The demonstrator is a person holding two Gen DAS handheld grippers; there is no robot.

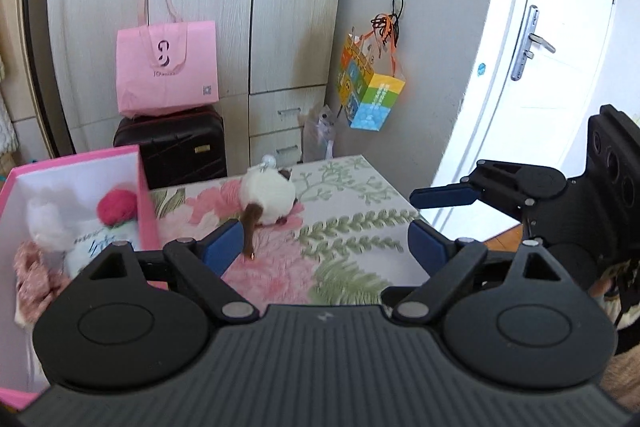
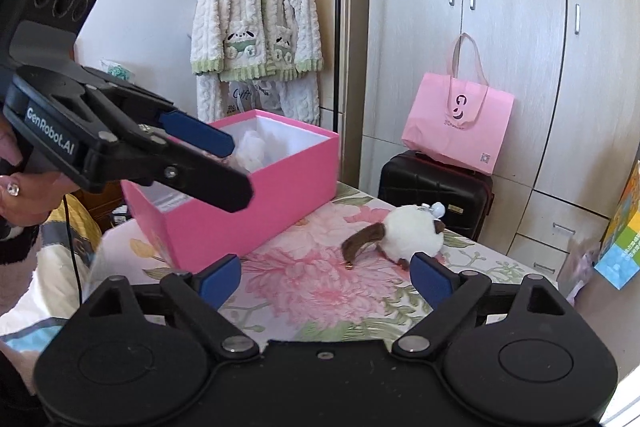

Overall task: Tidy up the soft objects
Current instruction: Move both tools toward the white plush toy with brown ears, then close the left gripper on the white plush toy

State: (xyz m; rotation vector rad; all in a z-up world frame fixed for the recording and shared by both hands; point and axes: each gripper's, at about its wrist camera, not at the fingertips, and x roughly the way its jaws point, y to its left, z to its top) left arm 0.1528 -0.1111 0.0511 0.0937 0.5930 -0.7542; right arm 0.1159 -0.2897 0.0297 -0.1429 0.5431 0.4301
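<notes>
A white plush cat point(image 1: 267, 195) with a brown tail lies on the floral tablecloth point(image 1: 352, 239), also in the right wrist view point(image 2: 412, 233). A pink box point(image 1: 144, 195) at the left holds several soft toys, among them a red-topped plush point(image 1: 116, 209); the box shows in the right wrist view point(image 2: 280, 195) too. My left gripper point(image 1: 326, 247) is open and empty, short of the cat; it hovers over the box's near end in the right wrist view point(image 2: 224, 163). My right gripper point(image 2: 326, 277) is open and empty, just before the cat, and appears at the right in the left wrist view point(image 1: 444, 195).
A black suitcase point(image 1: 176, 143) with a pink tote bag point(image 1: 168, 71) on it stands behind the table by grey wardrobes. A colourful paper bag point(image 1: 370, 87) hangs on the wall. A white door point(image 1: 540, 67) is at the right. A fleece jacket point(image 2: 256, 15) hangs behind the box.
</notes>
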